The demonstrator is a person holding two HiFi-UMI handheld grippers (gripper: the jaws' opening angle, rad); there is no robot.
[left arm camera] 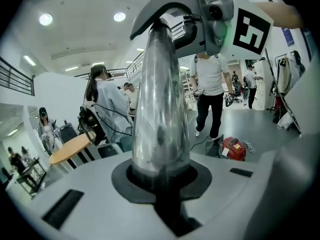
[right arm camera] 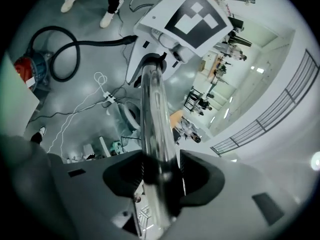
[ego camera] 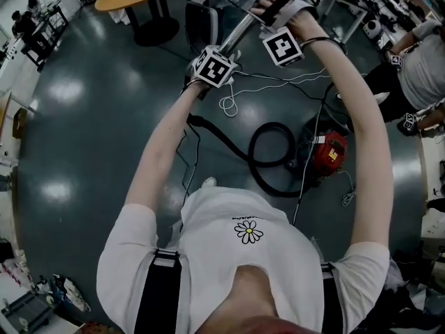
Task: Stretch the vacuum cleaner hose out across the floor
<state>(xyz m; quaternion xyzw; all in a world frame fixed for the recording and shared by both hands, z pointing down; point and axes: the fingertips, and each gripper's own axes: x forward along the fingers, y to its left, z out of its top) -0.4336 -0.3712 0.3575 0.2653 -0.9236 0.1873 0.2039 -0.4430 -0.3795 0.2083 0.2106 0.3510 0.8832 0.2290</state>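
Chrome tube (ego camera: 240, 33), smooth and mirror-bright, has its top end hidden under the right gripper (right arm camera: 160, 176), whose jaws flank it with a slim gap on one side. The left gripper (left arm camera: 162, 176) is clamped tight on it lower down. The black hose (ego camera: 215, 139) lies coiled in a loop on the glossy grey floor (ego camera: 90, 131), beside a red canister (ego camera: 328, 152) half hidden behind the right forearm (ego camera: 361, 138).
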